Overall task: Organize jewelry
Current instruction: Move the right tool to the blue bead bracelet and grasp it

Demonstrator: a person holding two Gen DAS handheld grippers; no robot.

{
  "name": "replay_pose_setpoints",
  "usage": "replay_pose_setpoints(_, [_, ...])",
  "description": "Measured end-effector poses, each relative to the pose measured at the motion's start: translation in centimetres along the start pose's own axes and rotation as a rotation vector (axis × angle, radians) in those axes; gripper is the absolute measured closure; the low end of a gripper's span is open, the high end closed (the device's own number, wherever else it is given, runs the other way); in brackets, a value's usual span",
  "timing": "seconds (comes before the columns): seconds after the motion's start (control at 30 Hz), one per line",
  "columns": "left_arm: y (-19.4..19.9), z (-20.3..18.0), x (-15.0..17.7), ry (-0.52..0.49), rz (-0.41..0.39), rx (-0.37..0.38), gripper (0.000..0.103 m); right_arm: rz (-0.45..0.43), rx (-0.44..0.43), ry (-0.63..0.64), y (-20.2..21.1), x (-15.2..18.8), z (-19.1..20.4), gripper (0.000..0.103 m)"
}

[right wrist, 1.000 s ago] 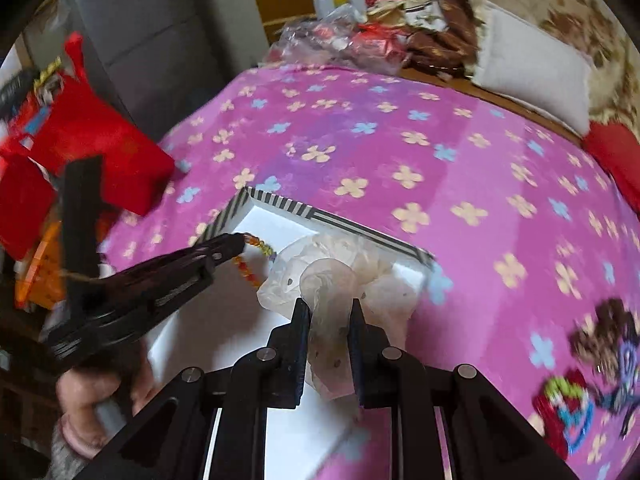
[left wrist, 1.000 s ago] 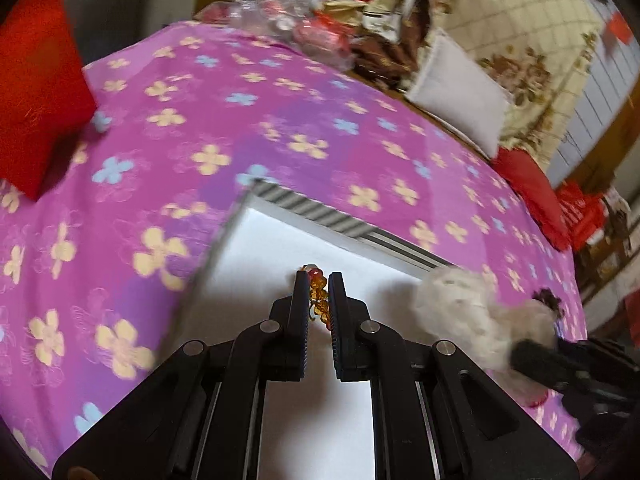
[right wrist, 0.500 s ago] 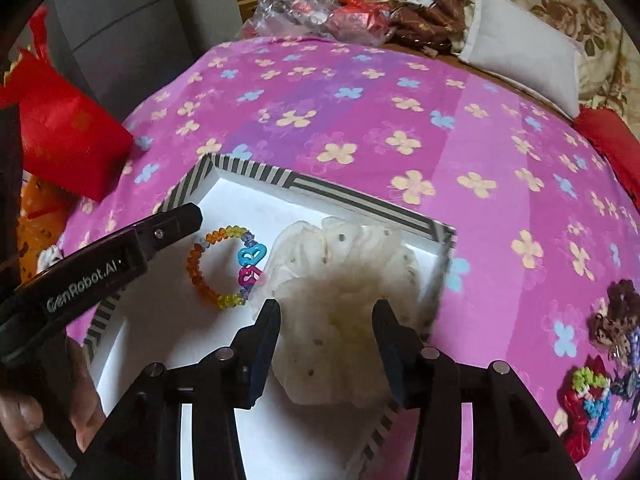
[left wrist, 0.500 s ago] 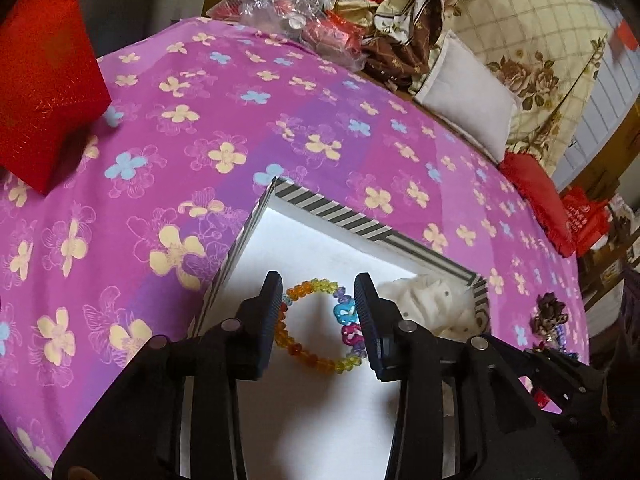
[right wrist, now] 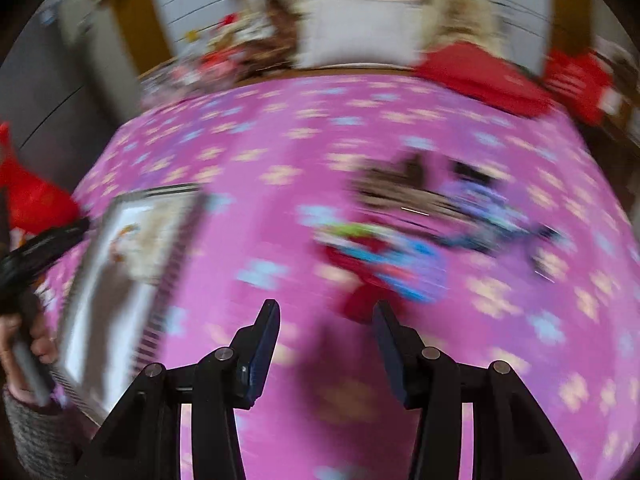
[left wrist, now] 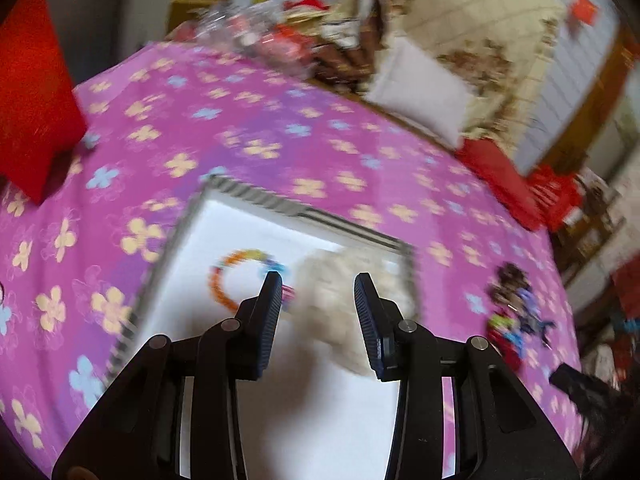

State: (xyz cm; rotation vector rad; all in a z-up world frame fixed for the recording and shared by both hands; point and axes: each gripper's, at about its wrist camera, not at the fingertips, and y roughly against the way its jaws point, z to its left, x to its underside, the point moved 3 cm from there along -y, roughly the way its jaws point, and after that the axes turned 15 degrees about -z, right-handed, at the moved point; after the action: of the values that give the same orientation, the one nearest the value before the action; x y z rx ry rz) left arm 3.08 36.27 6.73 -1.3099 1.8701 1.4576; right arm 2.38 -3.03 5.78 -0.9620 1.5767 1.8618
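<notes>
Right wrist view shows your right gripper (right wrist: 326, 322) open and empty, above the hair clips (right wrist: 404, 236) on the purple cloth (right wrist: 248, 136); lower slowly and pinch one clip. Your left gripper (left wrist: 318, 292) is open too, over the tray (left wrist: 248, 196) with the bead bracelet (left wrist: 236, 276) and white scrunchie (left wrist: 336, 280).

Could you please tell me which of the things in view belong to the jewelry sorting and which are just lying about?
Part of the job:
- beaded bracelet, in the tray
- cream scrunchie, beside it
- striped-rim tray
- pile of loose accessories on the bedspread

Just lying about:
- red bag
- white pillow
- red cushion
</notes>
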Motion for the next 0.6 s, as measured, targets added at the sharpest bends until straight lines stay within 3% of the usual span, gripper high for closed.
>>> replay_pose_setpoints(0.1, [2.7, -4.2, 1.2, -0.056, -0.017, 0.059, 0.066, 0.0, 0.07, -0.05, 2.2, 1.6, -5.0, 0.057])
replay_pose_setpoints(0.23, [4.7, -9.9, 3.6, -0.047, 0.031, 0.124, 0.066, -0.002, 0.088, -0.087, 3.1, 2.9, -7.9, 0.057])
replay_pose_setpoints(0.4, [4.6, -15.5, 8.1, 0.035, 0.124, 0.214, 0.062, 0.035, 0.023, -0.148, 0.9, 3.2, -7.6, 0.057])
replay_pose_setpoints(0.5, [3.5, -17.7, 10.7, -0.108, 0.152, 0.192, 0.062, 0.063, -0.029, -0.142, -0.7, 2.9, -5.9, 0.057])
replay_pose_setpoints(0.6, [2.4, -17.0, 12.2, -0.183, 0.135, 0.16, 0.062, 0.068, -0.042, -0.07, -2.5, 1.7, -3.4, 0.057])
